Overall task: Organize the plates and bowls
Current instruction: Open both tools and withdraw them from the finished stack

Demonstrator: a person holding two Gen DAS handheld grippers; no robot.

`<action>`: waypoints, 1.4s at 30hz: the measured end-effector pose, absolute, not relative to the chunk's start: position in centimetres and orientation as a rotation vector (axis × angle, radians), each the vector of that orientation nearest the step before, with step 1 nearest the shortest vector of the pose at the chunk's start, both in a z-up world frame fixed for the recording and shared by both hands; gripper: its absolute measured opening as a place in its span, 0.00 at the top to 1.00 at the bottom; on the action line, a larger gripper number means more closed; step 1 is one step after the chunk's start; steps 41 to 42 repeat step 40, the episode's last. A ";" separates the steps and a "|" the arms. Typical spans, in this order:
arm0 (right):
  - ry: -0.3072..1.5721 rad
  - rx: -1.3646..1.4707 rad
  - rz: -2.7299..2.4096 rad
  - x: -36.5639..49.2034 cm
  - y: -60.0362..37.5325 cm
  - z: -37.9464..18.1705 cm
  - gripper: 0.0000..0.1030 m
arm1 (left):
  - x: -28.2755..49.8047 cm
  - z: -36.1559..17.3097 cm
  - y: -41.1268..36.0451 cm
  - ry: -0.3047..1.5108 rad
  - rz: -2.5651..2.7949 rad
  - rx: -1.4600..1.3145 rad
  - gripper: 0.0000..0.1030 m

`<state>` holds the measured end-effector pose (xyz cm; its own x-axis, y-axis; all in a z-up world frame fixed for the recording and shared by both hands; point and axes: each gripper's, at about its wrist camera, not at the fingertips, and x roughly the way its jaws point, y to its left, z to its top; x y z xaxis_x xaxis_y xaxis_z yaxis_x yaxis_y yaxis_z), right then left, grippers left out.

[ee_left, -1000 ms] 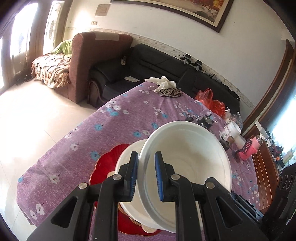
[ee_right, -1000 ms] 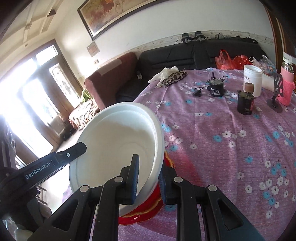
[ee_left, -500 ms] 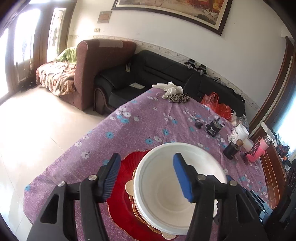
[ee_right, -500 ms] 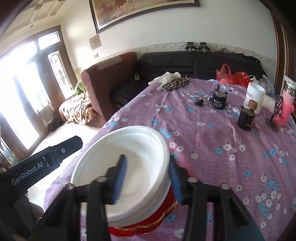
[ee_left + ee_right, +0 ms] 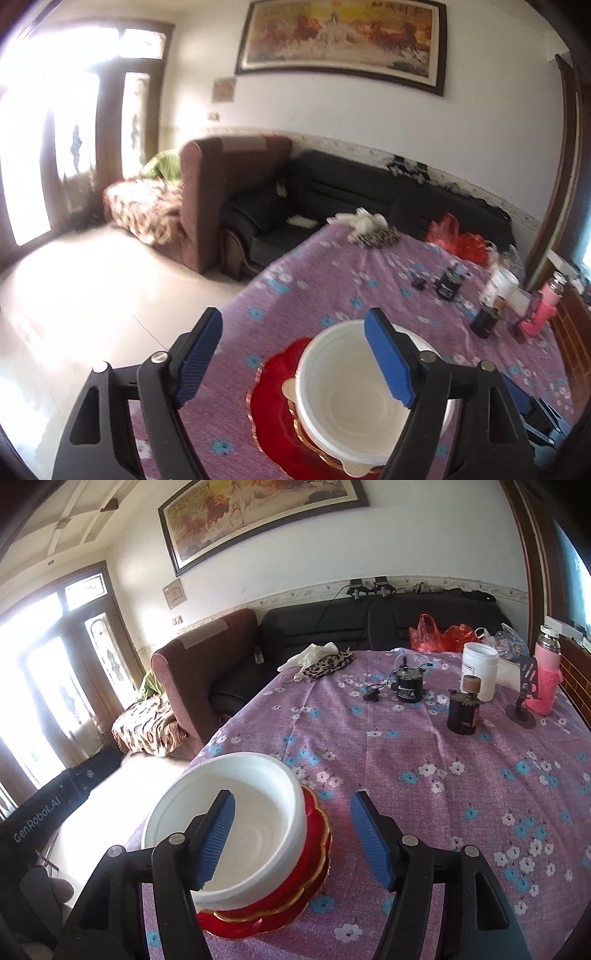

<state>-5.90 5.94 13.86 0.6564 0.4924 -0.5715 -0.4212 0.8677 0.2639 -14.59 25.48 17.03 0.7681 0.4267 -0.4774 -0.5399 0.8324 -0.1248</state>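
A white bowl [image 5: 354, 402] sits nested on a stack of red gold-rimmed plates [image 5: 271, 413] near the table's front left corner. It also shows in the right wrist view [image 5: 236, 823], on the red plates [image 5: 295, 890]. My left gripper [image 5: 295, 363] is open and empty, raised above and left of the bowl. My right gripper [image 5: 291, 842] is open and empty, with its jaws astride the bowl's right rim without touching it. The left gripper's black body [image 5: 55, 797] shows at the left in the right wrist view.
The table has a purple flowered cloth [image 5: 424, 760]. At its far side stand a black can [image 5: 463, 712], a white jar [image 5: 480, 670], a pink bottle [image 5: 545, 675], a small black motor [image 5: 408, 688] and a leopard-print cloth [image 5: 325, 662]. Sofas [image 5: 332, 199] stand behind.
Both grippers were shut on the white bowl's rim, holding it tilted. They set it down on the stack, opened, and have drawn back and up from it.
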 end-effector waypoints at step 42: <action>0.630 -0.085 0.553 -12.2 5.6 12.0 0.17 | -16.3 15.4 21.4 0.462 0.604 -0.189 0.00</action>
